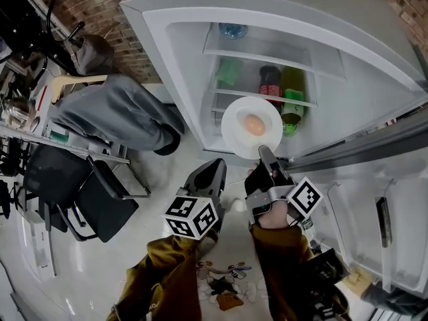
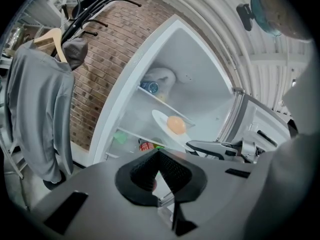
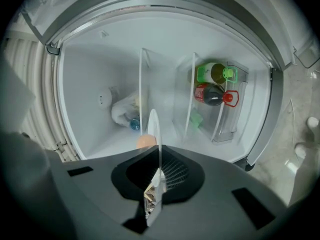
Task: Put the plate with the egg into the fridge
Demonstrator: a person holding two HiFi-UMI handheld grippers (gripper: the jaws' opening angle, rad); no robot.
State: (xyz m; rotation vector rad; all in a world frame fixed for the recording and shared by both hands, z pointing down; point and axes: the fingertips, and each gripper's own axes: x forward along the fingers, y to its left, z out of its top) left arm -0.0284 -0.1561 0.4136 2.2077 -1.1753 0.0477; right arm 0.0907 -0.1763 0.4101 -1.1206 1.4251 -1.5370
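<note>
Right gripper [image 1: 265,154], jaws clamped on the near rim of the plate [image 1: 235,129], holds the plate and its egg [image 1: 254,124] at the open fridge [image 1: 361,52] mouth, shelves beyond; left gripper [image 1: 215,169] beside it, jaws together, empty.

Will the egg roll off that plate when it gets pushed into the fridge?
It might. The egg is round and sits loose on the smooth white plate, so a tilt would probably set it rolling. The right gripper pinches only the plate's rim, so the plate could tip easily. The egg likely cracks if it drops.
</note>
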